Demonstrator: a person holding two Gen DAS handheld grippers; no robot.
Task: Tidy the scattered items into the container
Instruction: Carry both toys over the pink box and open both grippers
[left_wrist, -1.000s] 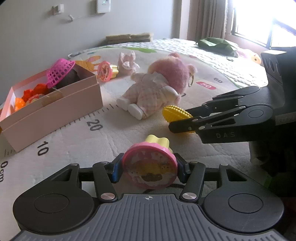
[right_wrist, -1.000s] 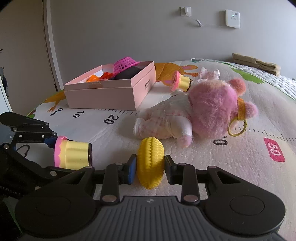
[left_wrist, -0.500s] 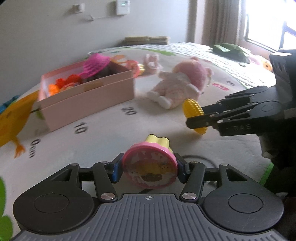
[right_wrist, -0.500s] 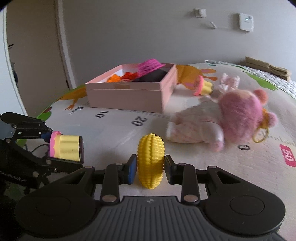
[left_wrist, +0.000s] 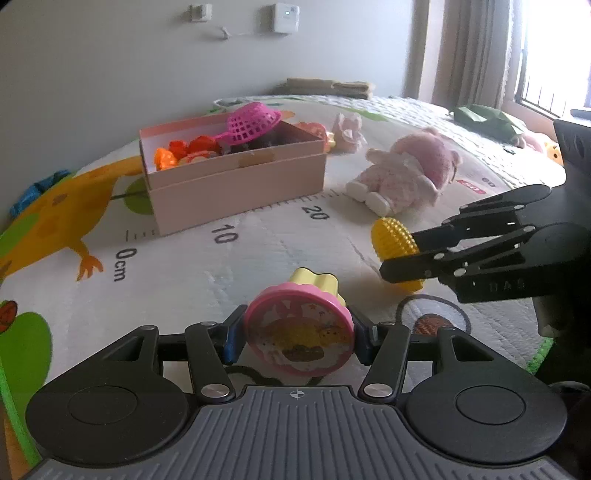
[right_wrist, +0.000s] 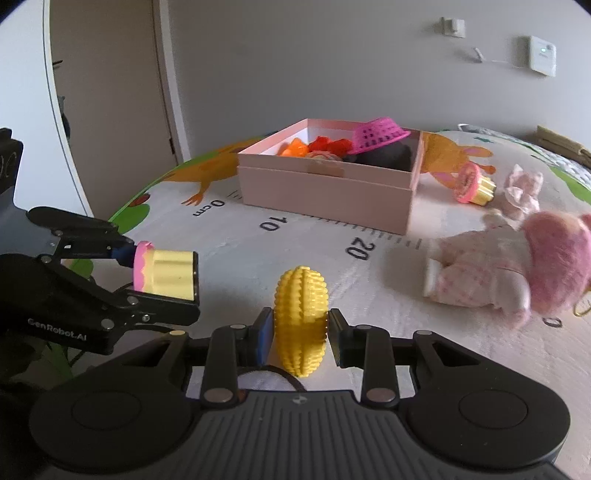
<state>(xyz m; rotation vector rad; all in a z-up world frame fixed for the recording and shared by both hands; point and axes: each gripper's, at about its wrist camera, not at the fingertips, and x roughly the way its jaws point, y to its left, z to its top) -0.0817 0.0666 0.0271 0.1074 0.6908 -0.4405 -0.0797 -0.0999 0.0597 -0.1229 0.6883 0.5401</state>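
My left gripper (left_wrist: 297, 336) is shut on a toy cupcake (left_wrist: 301, 332) with a pink top and a pale yellow base; the right wrist view shows the cupcake (right_wrist: 166, 273) from the side at the left. My right gripper (right_wrist: 300, 332) is shut on a yellow toy corn cob (right_wrist: 301, 317), and the cob (left_wrist: 395, 245) appears at the right of the left wrist view. Both are held above the play mat (left_wrist: 192, 266). Ahead stands the open pink box (left_wrist: 236, 177), holding orange toys and a pink basket (left_wrist: 253, 122); it is the same box (right_wrist: 328, 184) in the right view.
A pink plush doll (left_wrist: 406, 173) lies right of the box. Behind it on the mat are a second cupcake (right_wrist: 472, 182) and a small pink bow toy (right_wrist: 522, 190). A grey wall stands beyond the mat, with a window and curtain at the far right.
Both grippers have swung left with their toys still held. The box has moved from the left edge toward the centre of each view, and the doll has slid right.
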